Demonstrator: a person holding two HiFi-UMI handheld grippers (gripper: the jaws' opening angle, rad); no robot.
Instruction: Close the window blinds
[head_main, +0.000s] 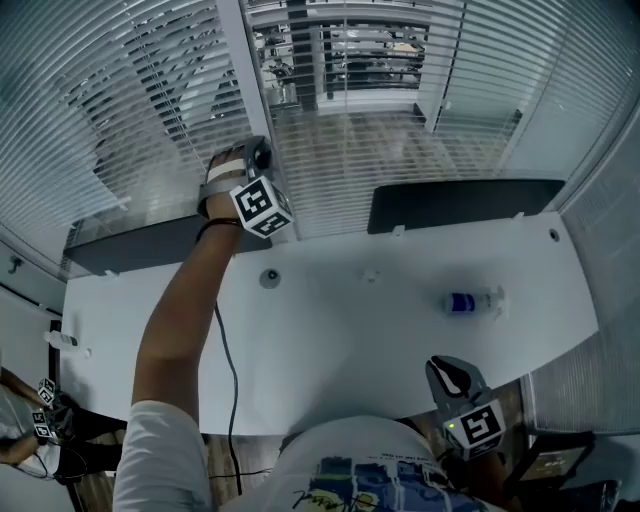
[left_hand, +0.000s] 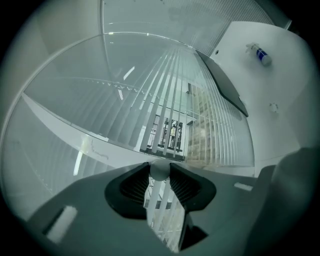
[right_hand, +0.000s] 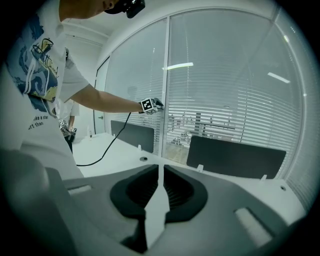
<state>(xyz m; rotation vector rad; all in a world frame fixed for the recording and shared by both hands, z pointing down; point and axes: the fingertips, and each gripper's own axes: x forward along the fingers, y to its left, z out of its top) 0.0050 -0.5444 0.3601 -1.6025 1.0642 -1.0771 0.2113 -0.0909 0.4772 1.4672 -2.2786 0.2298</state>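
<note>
The left tool (head_main: 257, 157) (left_hand: 160, 169) is clenched on a pale round rod (left_hand: 160, 170), whose end sits snug between the two pads in the left gripper view. The tool is held out on a bare, stretched arm at the far edge of the bench (head_main: 350, 345), right against the upright window post (head_main: 238, 80) that parts two panes. The blinds (head_main: 140, 110) (left_hand: 150, 100) hang just beyond it, let down over the glass on both sides of the post. On the middle pane their slats stand level enough that buildings outside show between them.

The right tool (head_main: 450, 376) (right_hand: 160, 172) is closed with nothing in it, only a thin slit between its pads. It is held low at the near right edge of the bench, close to the person's body and well apart from the window.

The white bench runs wide from left to right below the window. Two dark panels stand along its far edge, one left of the post (head_main: 140, 245) and one right of it (head_main: 460, 205). A small bottle (head_main: 472, 302) (left_hand: 260, 54) with a blue label lies on its side on the right part of the bench. A dark cable (head_main: 228, 380) runs across the bench under the left arm toward the near edge.
</note>
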